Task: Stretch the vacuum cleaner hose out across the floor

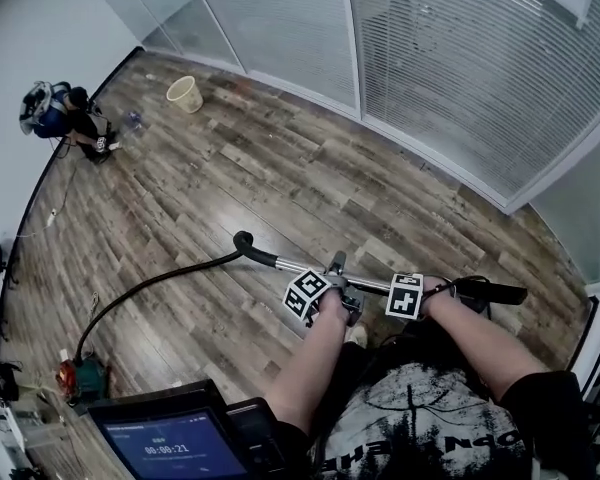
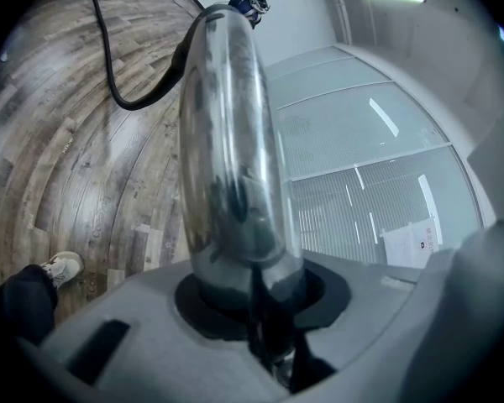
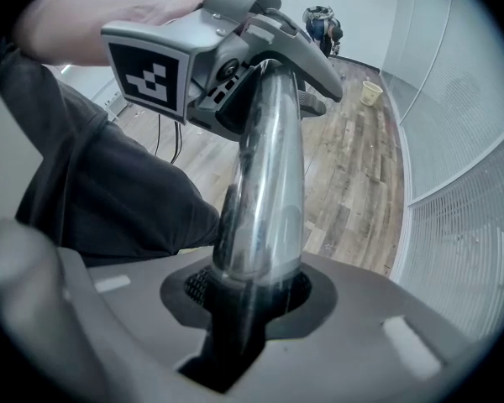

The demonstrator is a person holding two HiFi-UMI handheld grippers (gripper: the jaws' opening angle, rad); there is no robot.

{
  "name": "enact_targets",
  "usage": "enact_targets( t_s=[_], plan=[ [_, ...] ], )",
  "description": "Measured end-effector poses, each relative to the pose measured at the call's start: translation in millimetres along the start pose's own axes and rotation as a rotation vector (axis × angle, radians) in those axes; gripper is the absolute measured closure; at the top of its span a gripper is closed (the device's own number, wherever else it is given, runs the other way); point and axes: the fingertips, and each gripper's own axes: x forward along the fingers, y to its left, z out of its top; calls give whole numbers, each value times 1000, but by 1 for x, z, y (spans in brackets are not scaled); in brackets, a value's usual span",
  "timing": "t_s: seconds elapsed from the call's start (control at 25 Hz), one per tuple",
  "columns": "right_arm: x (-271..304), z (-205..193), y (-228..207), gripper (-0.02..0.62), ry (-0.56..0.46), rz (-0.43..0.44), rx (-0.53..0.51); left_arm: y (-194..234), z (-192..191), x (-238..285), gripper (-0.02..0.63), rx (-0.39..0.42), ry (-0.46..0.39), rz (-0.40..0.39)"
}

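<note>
While the head view looks steeply down, a chrome wand (image 1: 280,264) lies level across 6 o'clock. The left gripper (image 1: 336,273) and the right gripper (image 1: 425,290) hold it side by side. From the wand's 9 o'clock end the black vacuum cleaner hose (image 1: 170,278) curves away over the wooden floor (image 1: 280,168) towards 8 o'clock. A pale bucket (image 1: 185,93) stands at 11 o'clock, and a crouched person (image 1: 65,113) is at 10 o'clock. A lit screen (image 1: 175,446) sits at 7 o'clock.

Left gripper view: the jaws are clamped on the wand (image 2: 231,141), which rises to 12 o'clock. There it joins the hose (image 2: 118,82), which loops off to 10 o'clock. A shoe (image 2: 63,267) shows at 8 o'clock.

Right gripper view: the jaws are clamped on the wand (image 3: 265,183), which runs up to the left gripper at 12 o'clock. The bucket (image 3: 370,92) stands at 1 o'clock.
</note>
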Motion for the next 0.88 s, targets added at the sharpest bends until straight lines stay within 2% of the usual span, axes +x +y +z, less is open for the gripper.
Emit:
enact_targets(
  t_s=[0.4, 0.68, 0.88],
  plan=[
    [-26, -58, -48, 491, 27, 85, -198, -22, -30, 26, 511, -74, -223, 48],
    [-27, -88, -35, 489, 26, 163, -328, -12, -61, 3, 512, -128, -361, 101],
    [-26, -102, -20, 489, 43, 199, -412, 0, -82, -17, 512, -179, -425, 122]
  ],
)
